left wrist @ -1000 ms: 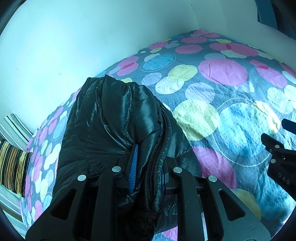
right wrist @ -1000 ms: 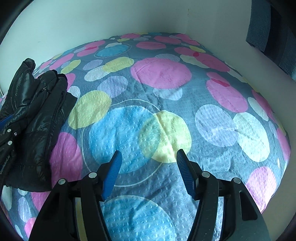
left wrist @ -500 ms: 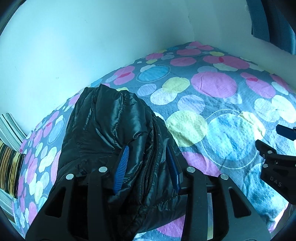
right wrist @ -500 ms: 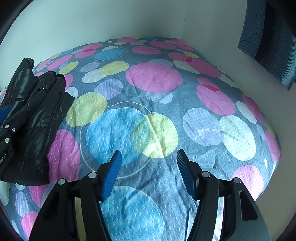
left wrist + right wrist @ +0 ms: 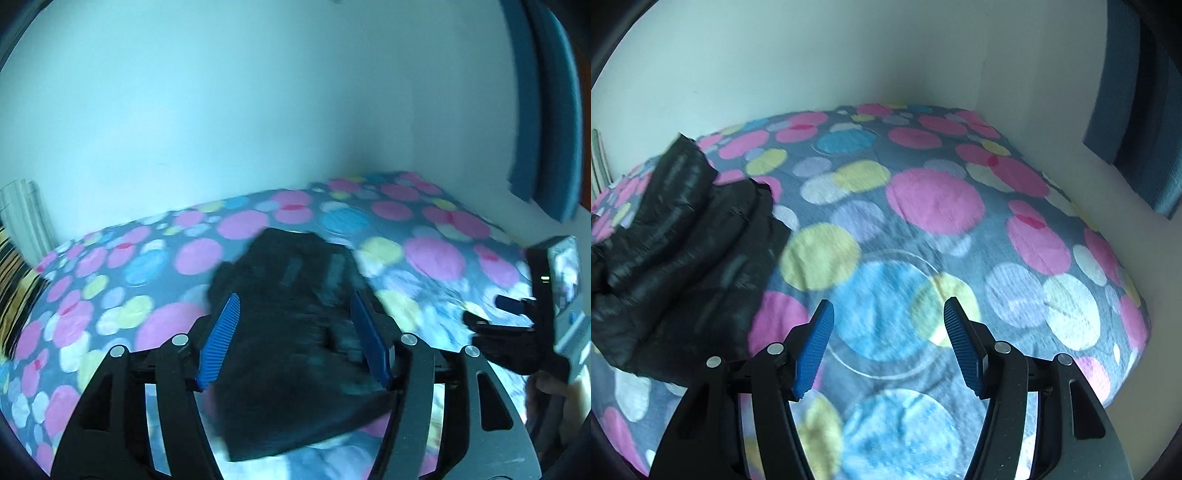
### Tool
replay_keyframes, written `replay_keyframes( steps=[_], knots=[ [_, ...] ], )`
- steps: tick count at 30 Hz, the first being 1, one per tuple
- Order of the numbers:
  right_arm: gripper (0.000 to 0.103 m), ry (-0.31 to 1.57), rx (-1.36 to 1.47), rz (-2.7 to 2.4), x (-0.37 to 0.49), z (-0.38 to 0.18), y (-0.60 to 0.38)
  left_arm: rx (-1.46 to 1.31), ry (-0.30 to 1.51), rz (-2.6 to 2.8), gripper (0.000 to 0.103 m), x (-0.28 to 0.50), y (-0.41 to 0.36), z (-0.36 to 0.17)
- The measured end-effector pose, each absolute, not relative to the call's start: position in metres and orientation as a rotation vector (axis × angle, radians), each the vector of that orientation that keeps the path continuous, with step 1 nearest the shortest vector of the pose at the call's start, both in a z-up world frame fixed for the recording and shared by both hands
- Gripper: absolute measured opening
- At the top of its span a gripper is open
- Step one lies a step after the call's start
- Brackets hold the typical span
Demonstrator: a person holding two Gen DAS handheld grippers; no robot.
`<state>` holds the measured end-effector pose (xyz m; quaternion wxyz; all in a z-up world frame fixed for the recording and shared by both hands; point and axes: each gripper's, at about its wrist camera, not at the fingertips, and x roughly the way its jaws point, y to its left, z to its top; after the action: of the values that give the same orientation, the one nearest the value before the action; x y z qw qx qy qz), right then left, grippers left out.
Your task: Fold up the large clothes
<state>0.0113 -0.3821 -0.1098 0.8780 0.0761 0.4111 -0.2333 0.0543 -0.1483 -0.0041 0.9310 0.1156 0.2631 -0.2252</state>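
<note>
The black puffer jacket (image 5: 295,332) lies folded into a shiny, quilted bundle on the dotted bedspread (image 5: 934,206), just ahead of the left gripper (image 5: 293,334), whose blue pads stand wide apart, holding nothing. The right gripper (image 5: 888,343) also gapes wide, empty, with the jacket off to its left. Pale walls (image 5: 775,55) enclose the bed.

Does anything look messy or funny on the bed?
Nothing really stands out. The black puffy jacket lies folded in a bundle on the spotted bedspread, its layers a bit uneven. The left view is blurry, so small details are hard to tell.
</note>
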Motion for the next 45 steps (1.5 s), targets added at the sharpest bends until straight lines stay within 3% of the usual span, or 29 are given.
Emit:
replay_keyframes(
  steps=[7, 15, 17, 20, 24, 26, 27, 33, 45],
  knots=[
    [0.061, 0.795, 0.184, -0.332, 0.067, -0.074, -0.349, 0.106, 0.68, -0.308, 0.063, 0.147, -0.088, -0.026],
    [0.062, 0.782, 0.226, -0.211, 0.137, -0.054, -0.322, 0.027, 0.808, -0.375, 0.063, 0.206, -0.078, -0.065],
    [0.068, 0.781, 0.227, -0.19, 0.149, -0.051, -0.316, 0.008, 0.822, -0.382, 0.063, 0.213, -0.077, -0.072],
    [0.068, 0.793, 0.186, -0.168, 0.168, -0.052, -0.303, -0.026, 0.864, -0.409, 0.063, 0.228, -0.077, -0.087],
    [0.063, 0.855, 0.082, -0.192, 0.182, -0.069, -0.296, -0.011, 0.916, -0.44, 0.063, 0.239, -0.085, -0.109],
    [0.045, 0.914, 0.079, -0.21, 0.187, -0.086, -0.303, -0.002, 0.939, -0.458, 0.063, 0.242, -0.093, -0.119],
    [0.043, 0.95, 0.101, -0.209, 0.189, -0.098, -0.31, 0.004, 0.946, -0.47, 0.063, 0.243, -0.098, -0.124],
    [0.043, 1.055, 0.142, -0.225, 0.192, -0.146, -0.334, 0.112, 0.959, -0.505, 0.059, 0.243, -0.133, -0.137],
    [0.043, 1.087, 0.21, -0.228, 0.186, -0.183, -0.351, 0.203, 0.999, -0.494, 0.057, 0.243, -0.164, -0.158]
  ],
)
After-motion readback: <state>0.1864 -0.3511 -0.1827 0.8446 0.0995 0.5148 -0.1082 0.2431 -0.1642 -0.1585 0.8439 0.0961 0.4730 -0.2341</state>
